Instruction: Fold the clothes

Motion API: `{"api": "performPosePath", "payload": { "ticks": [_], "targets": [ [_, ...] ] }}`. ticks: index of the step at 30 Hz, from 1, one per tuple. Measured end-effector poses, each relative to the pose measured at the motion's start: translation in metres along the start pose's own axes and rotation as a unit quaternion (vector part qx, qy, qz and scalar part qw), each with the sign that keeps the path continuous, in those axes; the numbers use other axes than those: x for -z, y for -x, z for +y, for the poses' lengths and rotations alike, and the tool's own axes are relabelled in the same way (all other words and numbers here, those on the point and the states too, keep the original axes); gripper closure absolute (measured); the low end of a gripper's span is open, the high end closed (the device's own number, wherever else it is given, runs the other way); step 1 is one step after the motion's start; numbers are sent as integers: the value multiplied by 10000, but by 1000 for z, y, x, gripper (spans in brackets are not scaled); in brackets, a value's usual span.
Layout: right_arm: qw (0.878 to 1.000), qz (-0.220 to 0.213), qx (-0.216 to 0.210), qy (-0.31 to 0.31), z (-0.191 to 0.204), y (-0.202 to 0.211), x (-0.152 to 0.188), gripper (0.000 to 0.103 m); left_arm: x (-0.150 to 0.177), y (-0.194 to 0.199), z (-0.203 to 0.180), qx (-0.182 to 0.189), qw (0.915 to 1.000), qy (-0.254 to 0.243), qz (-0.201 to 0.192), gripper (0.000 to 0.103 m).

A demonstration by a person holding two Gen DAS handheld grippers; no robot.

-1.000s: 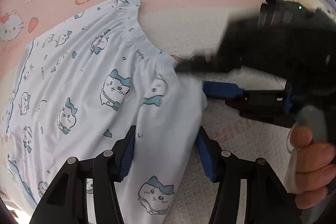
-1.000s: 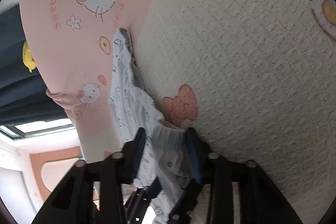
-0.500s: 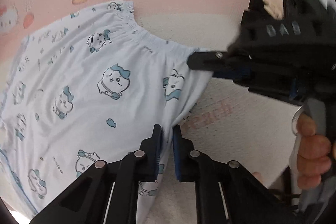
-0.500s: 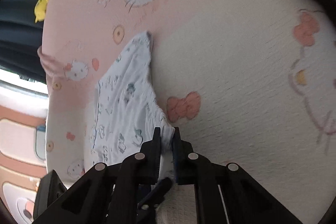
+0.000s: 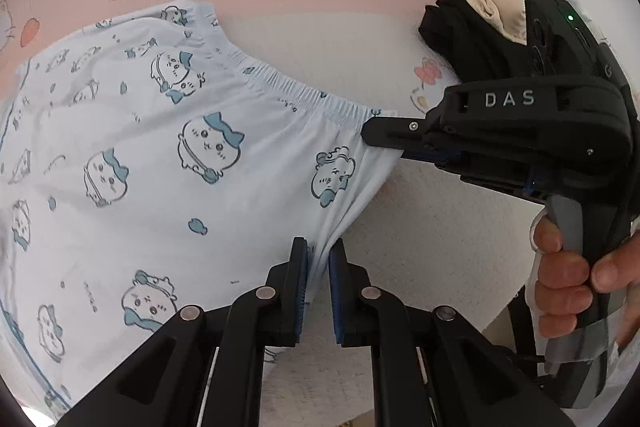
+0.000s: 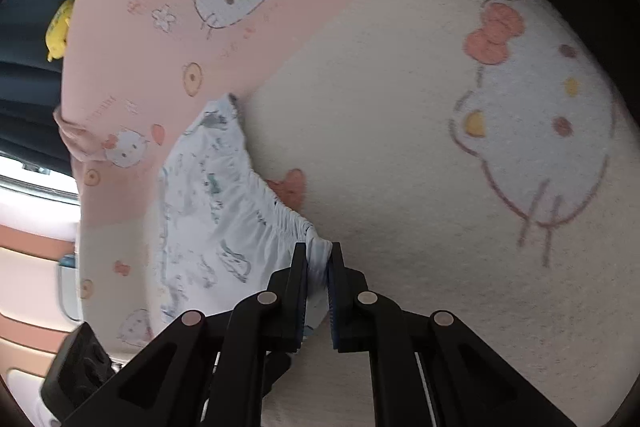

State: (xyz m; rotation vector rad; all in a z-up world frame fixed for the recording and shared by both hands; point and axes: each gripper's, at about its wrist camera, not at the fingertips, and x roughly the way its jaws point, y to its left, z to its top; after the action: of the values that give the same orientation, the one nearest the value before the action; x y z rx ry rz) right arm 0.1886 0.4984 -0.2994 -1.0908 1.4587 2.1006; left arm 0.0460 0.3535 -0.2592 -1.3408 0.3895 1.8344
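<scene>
Left wrist view shows your left tool (image 5: 318, 259) clamped on the side edge of the pale blue shorts (image 5: 168, 163), while your right tool (image 5: 370, 133) pinches the elastic waistband corner; the right wrist view confirms that closed grip (image 6: 318, 263). Lift both corners evenly, keeping that edge taut, and carry it across so the halves meet squarely. The shorts lie on the pink and cream blanket (image 5: 420, 227). No containers appear; a small pile of other clothes (image 5: 480, 7) sits beyond.

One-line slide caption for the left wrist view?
Left tool and right tool both pinch the light-blue cartoon-print cotton shorts along one side, over the pink-and-cream cat-print blanket.
</scene>
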Motion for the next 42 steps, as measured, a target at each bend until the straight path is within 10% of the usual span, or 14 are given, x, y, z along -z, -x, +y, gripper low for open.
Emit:
{"api": "performPosePath", "payload": {
  "ticks": [31,36,42],
  "targets": [
    [9970,-54,751,-184,-12,42,58,93,21,32,-24,431,9986,-136,-287,94],
    [9948,-229,951,269,15,57,52,56,15,47,-1,285,9981,336,-425,86],
    [9924,-280,1018,624,48,62,38,52,16,60,47,738,9868,1322,-568,58]
  ]
}}
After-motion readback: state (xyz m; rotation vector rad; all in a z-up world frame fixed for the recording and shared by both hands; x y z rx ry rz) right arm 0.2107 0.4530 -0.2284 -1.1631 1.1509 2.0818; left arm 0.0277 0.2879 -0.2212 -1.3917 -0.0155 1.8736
